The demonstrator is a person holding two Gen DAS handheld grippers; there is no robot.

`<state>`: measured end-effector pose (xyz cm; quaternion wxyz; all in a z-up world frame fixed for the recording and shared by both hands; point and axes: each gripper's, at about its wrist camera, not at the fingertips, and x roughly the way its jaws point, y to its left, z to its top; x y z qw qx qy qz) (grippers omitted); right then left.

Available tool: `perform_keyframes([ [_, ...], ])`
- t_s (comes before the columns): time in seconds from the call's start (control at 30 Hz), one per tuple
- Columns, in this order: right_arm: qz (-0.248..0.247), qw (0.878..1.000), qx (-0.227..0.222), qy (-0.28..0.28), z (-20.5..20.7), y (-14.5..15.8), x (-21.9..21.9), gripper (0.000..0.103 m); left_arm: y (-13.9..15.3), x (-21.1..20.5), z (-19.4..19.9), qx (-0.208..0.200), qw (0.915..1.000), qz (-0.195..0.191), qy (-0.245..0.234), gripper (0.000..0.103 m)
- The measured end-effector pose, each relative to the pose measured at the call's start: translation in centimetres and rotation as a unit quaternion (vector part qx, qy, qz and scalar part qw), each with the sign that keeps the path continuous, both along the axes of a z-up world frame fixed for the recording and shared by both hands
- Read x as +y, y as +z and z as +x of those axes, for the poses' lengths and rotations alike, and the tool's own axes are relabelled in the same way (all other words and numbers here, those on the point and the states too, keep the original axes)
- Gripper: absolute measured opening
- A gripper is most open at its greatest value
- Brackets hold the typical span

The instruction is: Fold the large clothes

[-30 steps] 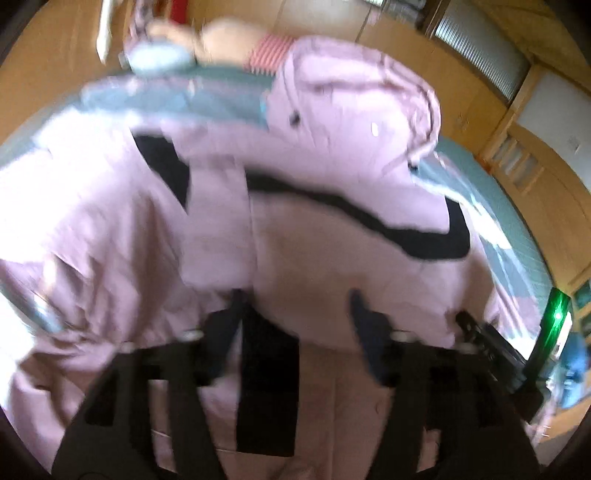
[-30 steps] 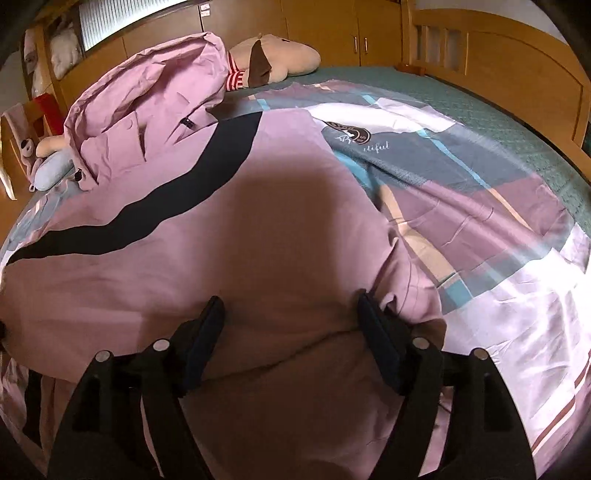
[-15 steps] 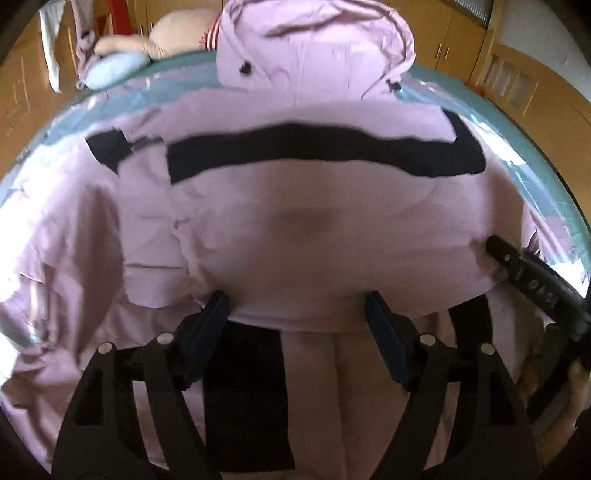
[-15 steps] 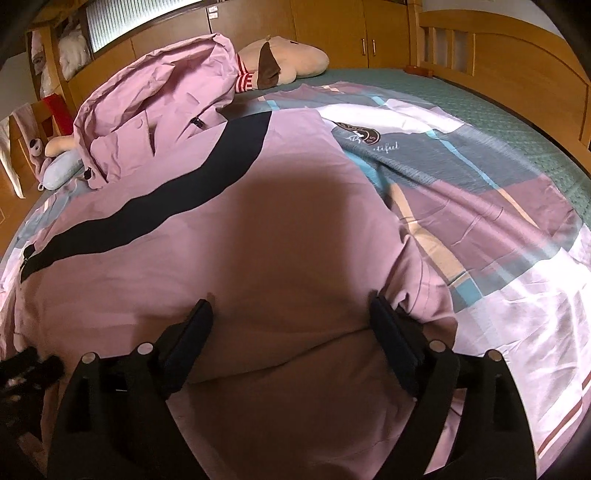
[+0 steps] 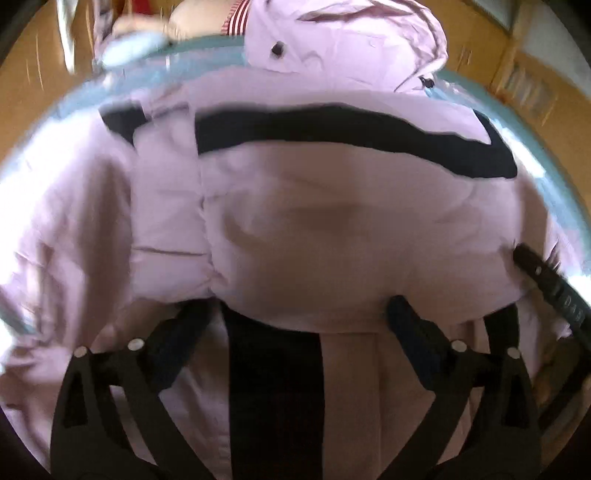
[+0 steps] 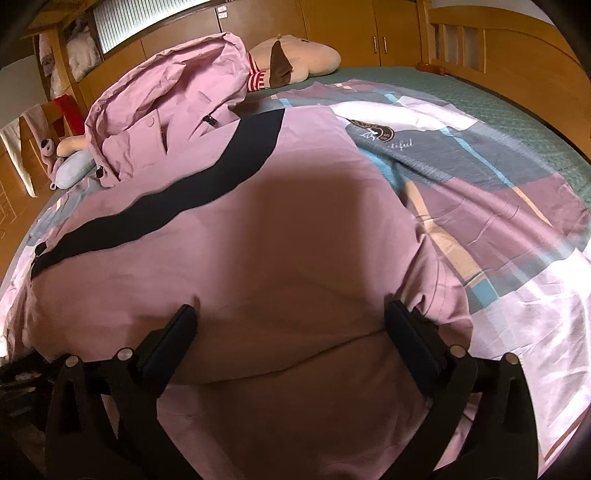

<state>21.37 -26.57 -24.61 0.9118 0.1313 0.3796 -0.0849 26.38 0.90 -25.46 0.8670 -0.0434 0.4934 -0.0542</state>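
Cursive "…tiful" under a round badge on the patchwork bedsheet (image 6: 480,192) beside the jacket (image 6: 258,240). Pink, smooth, crumpled jacket with a black band lies on the bed. Left hand-held gripper (image 5: 299,325) and right hand-held gripper (image 6: 291,325) tilt down, jaws opening, straddling its folded edge, not pinching

A patchwork bedsheet (image 6: 517,206) in purple, grey, white and blue blocks is covering the bed, with a round dark emblem and some script printed on one grey patch, and a teal mattress cover (image 6: 498,103) is showing beyond it toward the wooden bed frame (image 6: 517,40). A cream plush dog (image 6: 299,61) with a brown ear and red-striped collar is lying at the far edge of the bed, while a small blue cushion (image 6: 75,171) is resting at the left edge. Wooden cabinets (image 6: 351,33) are lining the wall behind, and a red cloth (image 6: 72,110) is hanging near the left.
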Motion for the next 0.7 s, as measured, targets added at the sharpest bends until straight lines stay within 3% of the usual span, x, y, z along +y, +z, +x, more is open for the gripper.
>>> perform_keyframes([
  [0.2,0.006,1.000,-0.001,0.001,0.1,0.0,-0.1,0.102,0.7,-0.3,-0.5,-0.010,0.9999,0.013,0.003,0.101],
  [0.37,0.011,1.000,-0.005,0.001,0.0,0.0,-0.1,0.102,2.9,0.5,-1.4,-0.064,0.9962,-0.059,0.005,0.101],
  [0.5,0.012,1.000,-0.005,0.000,-0.1,0.0,-0.1,0.102,0.2,-0.3,0.1,-0.004,0.9994,-0.034,-0.002,0.101],
  [0.6,0.012,1.000,-0.005,0.000,-0.1,0.0,-0.1,0.102,0.2,-1.2,0.1,-0.009,0.9999,0.000,-0.012,0.101],
  [0.7,0.012,1.000,-0.005,0.000,-0.1,0.0,-0.1,0.102,0.2,-1.0,0.4,-0.009,0.9999,-0.001,-0.013,0.101],
])
